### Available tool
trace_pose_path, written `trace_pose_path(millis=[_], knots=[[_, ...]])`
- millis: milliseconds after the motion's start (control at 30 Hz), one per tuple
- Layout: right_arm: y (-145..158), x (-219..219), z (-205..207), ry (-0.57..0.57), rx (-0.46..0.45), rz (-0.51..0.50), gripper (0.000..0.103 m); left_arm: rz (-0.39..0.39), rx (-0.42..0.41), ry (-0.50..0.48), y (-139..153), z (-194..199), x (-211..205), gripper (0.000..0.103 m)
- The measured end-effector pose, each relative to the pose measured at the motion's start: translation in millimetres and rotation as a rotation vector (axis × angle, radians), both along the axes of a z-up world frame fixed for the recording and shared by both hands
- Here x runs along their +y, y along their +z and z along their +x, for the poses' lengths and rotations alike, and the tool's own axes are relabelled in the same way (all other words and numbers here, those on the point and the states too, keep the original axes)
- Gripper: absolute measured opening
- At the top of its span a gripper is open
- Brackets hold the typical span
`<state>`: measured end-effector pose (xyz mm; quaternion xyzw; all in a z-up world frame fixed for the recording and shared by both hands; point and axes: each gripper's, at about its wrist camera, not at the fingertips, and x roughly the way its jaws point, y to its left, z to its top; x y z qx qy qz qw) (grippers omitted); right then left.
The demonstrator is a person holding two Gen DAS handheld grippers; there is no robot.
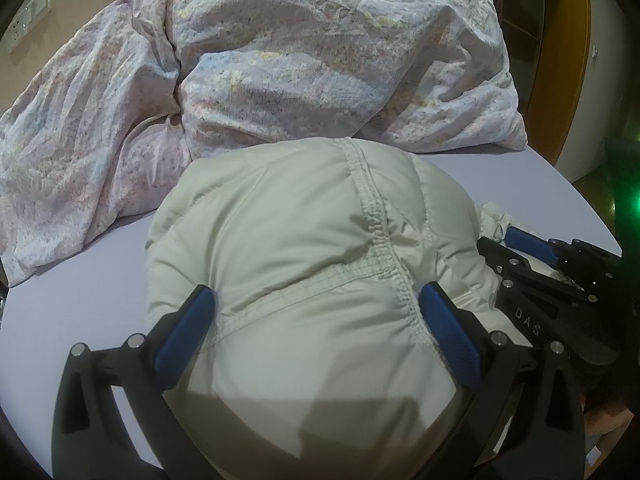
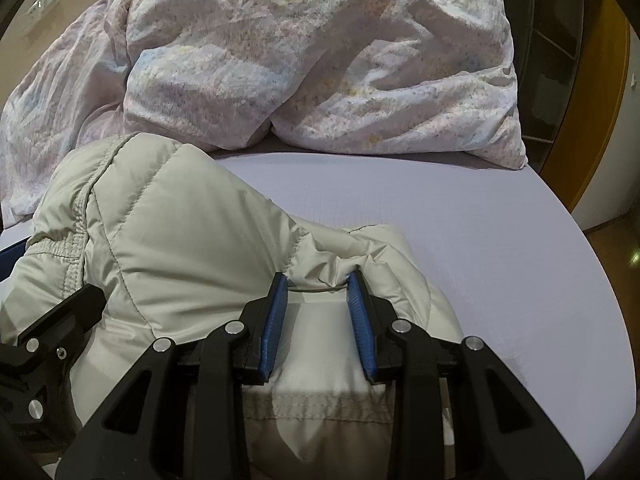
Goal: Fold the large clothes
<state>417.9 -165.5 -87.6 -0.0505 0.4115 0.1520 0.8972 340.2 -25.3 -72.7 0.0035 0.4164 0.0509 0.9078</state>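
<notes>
A pale grey-green puffy jacket point(image 1: 304, 264) lies bundled on the lavender bed sheet point(image 1: 540, 200). My left gripper point(image 1: 316, 300) is open wide, its blue pads point(image 1: 188, 328) on either side of the jacket's bulging stitched seam. My right gripper point(image 2: 318, 280) is partly open over the jacket's point(image 2: 180, 232) right edge, with bunched fabric and a thin cord between its blue fingertips point(image 2: 276, 304). The right gripper also shows at the right of the left wrist view point(image 1: 520, 240). The left gripper's black frame shows at the lower left of the right wrist view.
A crumpled floral duvet point(image 1: 280, 60) is heaped across the far side of the bed, also in the right wrist view point(image 2: 300, 60). The bare sheet point(image 2: 500, 260) stretches to the right. A wooden door frame point(image 2: 588, 100) stands beyond the bed's right edge.
</notes>
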Motion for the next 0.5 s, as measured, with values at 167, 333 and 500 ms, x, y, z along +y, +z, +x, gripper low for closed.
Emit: trace_pose_path(millis=[167,333,500], knots=[[-0.9,-0.1,-2.4,-0.003,-0.013,0.001,0.033,0.006,-0.006,0.002,-1.1,0.2,-0.7,0.101],[-1.0,0.9,-4.8,-0.007,-0.029,-0.005,0.033,0.014,-0.019,0.010,-2.5,2.4,0.6,0.101],[-1.6,0.8,-4.5,-0.006,-0.032,-0.003,0.033,0.021,-0.030,0.017,-3.5,2.7,-0.3,0.101]])
